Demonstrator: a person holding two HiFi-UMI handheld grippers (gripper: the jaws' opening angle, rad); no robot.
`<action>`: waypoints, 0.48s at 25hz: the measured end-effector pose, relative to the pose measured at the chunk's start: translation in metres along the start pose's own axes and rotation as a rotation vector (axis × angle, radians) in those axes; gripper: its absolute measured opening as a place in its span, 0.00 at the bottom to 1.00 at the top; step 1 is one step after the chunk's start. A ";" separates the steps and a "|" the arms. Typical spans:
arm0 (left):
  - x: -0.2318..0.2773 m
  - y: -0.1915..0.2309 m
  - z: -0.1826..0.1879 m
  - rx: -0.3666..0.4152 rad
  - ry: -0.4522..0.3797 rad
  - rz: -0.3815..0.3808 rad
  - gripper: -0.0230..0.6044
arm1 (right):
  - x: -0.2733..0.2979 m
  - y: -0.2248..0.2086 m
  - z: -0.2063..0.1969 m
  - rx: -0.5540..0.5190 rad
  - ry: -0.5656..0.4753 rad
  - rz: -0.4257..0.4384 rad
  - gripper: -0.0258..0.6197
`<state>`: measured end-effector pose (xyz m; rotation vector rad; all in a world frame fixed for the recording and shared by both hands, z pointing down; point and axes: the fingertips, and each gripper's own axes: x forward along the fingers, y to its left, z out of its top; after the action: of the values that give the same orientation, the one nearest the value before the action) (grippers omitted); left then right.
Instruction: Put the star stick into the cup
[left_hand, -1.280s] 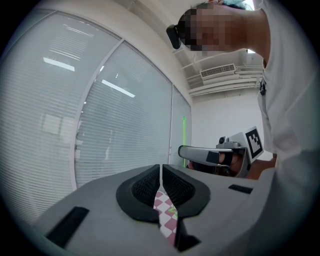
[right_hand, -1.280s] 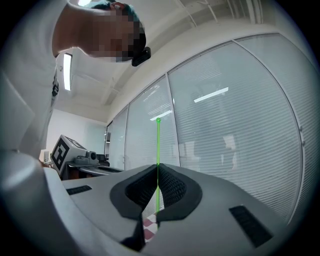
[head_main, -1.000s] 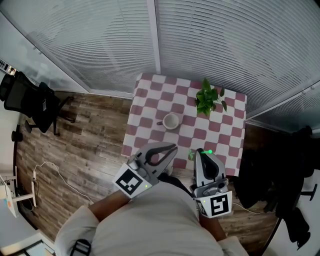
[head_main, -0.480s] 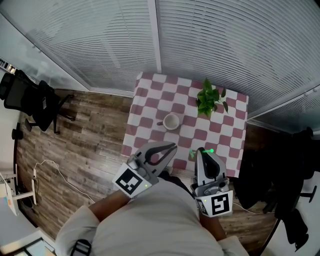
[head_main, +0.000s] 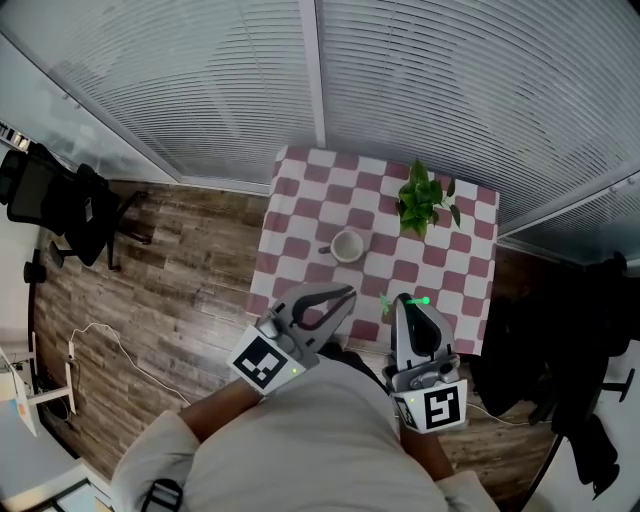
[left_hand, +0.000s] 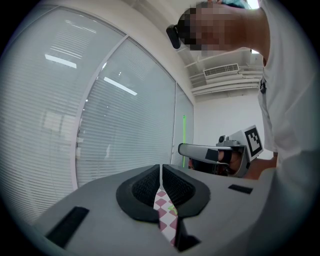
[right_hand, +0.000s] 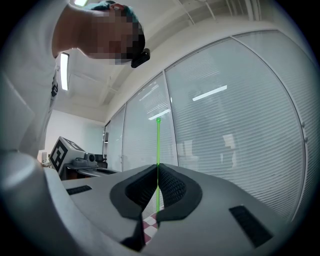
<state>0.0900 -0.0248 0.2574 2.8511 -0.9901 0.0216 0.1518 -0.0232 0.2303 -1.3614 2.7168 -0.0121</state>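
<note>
While the right tongs (head_main: 408, 300) clamped the upright green star stick (right_hand: 158, 150), the left tongs (head_main: 345, 293) were closed, empty; the cup (head_main: 347, 245) sat on the tabletop (head_main: 300, 225) toward ten-thirty, apart from the stick.

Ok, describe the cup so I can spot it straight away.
Find the pink-and-white checkered table in front of the blinds. Near its middle stands the cup, left of the leafy green plant. It is the only round, white, open-topped thing there.
</note>
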 end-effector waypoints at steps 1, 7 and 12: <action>-0.001 0.002 0.000 0.001 0.005 -0.003 0.11 | 0.002 0.001 0.000 0.000 0.000 0.000 0.09; -0.005 0.014 0.001 0.003 0.007 -0.020 0.11 | 0.016 0.007 0.001 -0.003 -0.002 -0.006 0.09; -0.006 0.024 -0.003 -0.006 0.005 -0.031 0.11 | 0.025 0.010 -0.004 -0.007 0.000 -0.010 0.09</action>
<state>0.0710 -0.0393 0.2624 2.8592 -0.9427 0.0228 0.1285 -0.0378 0.2315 -1.3761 2.7128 -0.0033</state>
